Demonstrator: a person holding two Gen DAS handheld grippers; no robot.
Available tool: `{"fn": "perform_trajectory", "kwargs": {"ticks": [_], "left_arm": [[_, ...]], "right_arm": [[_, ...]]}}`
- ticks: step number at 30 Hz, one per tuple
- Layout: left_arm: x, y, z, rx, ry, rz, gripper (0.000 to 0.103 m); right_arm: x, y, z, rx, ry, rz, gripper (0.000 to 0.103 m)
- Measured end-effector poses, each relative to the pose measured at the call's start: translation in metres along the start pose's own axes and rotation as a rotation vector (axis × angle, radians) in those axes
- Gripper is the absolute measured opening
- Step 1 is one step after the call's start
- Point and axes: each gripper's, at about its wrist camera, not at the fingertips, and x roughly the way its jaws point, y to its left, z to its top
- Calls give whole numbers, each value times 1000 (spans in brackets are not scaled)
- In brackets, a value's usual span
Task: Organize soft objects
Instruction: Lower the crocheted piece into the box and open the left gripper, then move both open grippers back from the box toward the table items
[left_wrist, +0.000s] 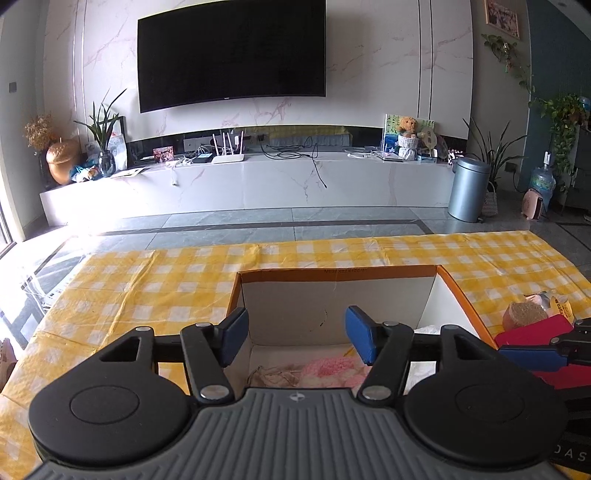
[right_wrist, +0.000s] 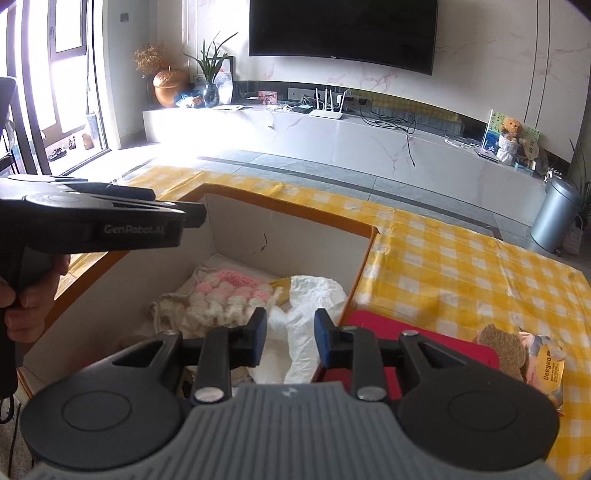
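An open cardboard box (left_wrist: 332, 272) with an orange rim stands on the yellow checked cloth. Inside lie a pink and white knitted piece (right_wrist: 229, 291), a beige cloth (right_wrist: 166, 306) and a crumpled white cloth (right_wrist: 314, 295). My left gripper (left_wrist: 297, 339) hovers over the box, open, with nothing between its blue pads; the knitted piece (left_wrist: 328, 369) lies below it. My right gripper (right_wrist: 290, 332) is at the box's right wall above the white cloth, open by a narrow gap, its pads gripping nothing. A hand (right_wrist: 26, 295) holds the left gripper at the left edge of the right wrist view.
A flat red item (right_wrist: 406, 336) lies against the box's right side, with a brown fuzzy pad (right_wrist: 506, 350) and a snack packet (right_wrist: 550, 365) beyond it. The checked table (left_wrist: 147, 288) ends at a tiled floor. A grey bin (left_wrist: 469, 188) stands by the TV bench.
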Motion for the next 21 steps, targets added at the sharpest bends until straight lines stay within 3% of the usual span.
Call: {"fn": "perform_trajectory", "kwargs": {"ticks": [6, 14, 21], "left_arm": [[-4, 6, 7, -50, -2, -14, 72], [-23, 7, 10, -71, -24, -6, 73], [-41, 3, 13, -76, -25, -67, 73]], "right_arm": [[-10, -2, 1, 6, -22, -15, 28], [-31, -14, 3, 38, -64, -53, 39], [-65, -38, 5, 59, -133, -109, 45]]}}
